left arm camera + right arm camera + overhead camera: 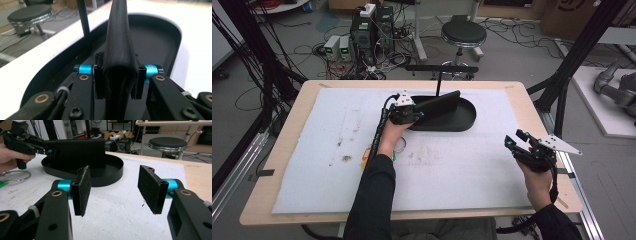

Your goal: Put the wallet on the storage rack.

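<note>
A flat black rectangular pouch stands on edge over the black oval tray at the middle back of the mat. My left gripper is shut on the pouch's near end. In the left gripper view the pouch is squeezed between the jaws of my left gripper and reaches out over the tray. My right gripper hovers open near the table's right edge, nothing in it. In the right gripper view my right gripper has its pads wide apart, with the pouch and tray beyond.
A white foam mat covers the wooden table. A metal ring and small green and yellow items lie by the left wrist. A thin black post rises just behind the tray. A stool stands past the table.
</note>
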A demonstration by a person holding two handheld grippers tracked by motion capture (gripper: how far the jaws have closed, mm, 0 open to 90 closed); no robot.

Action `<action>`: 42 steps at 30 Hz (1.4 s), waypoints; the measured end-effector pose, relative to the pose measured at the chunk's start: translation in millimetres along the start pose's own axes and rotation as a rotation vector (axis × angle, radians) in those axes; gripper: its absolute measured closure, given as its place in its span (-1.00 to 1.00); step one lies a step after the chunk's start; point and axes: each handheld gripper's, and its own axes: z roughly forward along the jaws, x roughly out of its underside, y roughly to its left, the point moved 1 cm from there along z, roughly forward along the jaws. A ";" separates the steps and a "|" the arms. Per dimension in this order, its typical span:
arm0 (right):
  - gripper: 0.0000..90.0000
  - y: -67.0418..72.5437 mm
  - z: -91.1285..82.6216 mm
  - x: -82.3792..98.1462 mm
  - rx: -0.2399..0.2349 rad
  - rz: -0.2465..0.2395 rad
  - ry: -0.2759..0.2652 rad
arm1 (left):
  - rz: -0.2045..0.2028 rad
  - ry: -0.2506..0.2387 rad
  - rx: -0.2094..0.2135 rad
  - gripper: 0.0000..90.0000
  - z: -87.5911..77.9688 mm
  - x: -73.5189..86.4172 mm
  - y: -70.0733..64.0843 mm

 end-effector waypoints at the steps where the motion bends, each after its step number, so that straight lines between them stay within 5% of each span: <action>1: -0.01 0.0 0.0 0.0 0.001 0.000 0.000 | 0.004 0.008 -0.005 0.53 -0.1 0.6 0.3; 14: -0.01 0.5 1.2 0.2 -0.004 -0.001 0.007 | 0.005 0.014 -0.066 0.22 -2.5 -5.4 -3.0; 18: -0.02 0.5 1.4 0.5 -0.003 -0.004 0.012 | -0.034 0.013 -0.108 -0.14 -5.8 -7.5 -2.5; 25: -0.03 -0.8 1.6 0.9 0.003 -0.006 0.014 | -0.042 -0.004 -0.075 -0.48 -19.1 -16.3 -5.3; 33: -0.04 -2.2 1.7 1.4 0.009 -0.007 0.017 | -0.010 0.007 -0.023 -0.48 -43.8 -27.4 -19.1; 36: -0.04 -3.0 1.9 1.7 0.012 -0.003 0.020 | 0.026 -0.010 -0.044 -0.45 -60.9 -29.2 -28.6; 42: -0.05 -4.7 3.0 2.4 0.016 0.006 0.029 | -0.011 -0.042 -0.056 -0.45 -100.2 -21.8 -40.0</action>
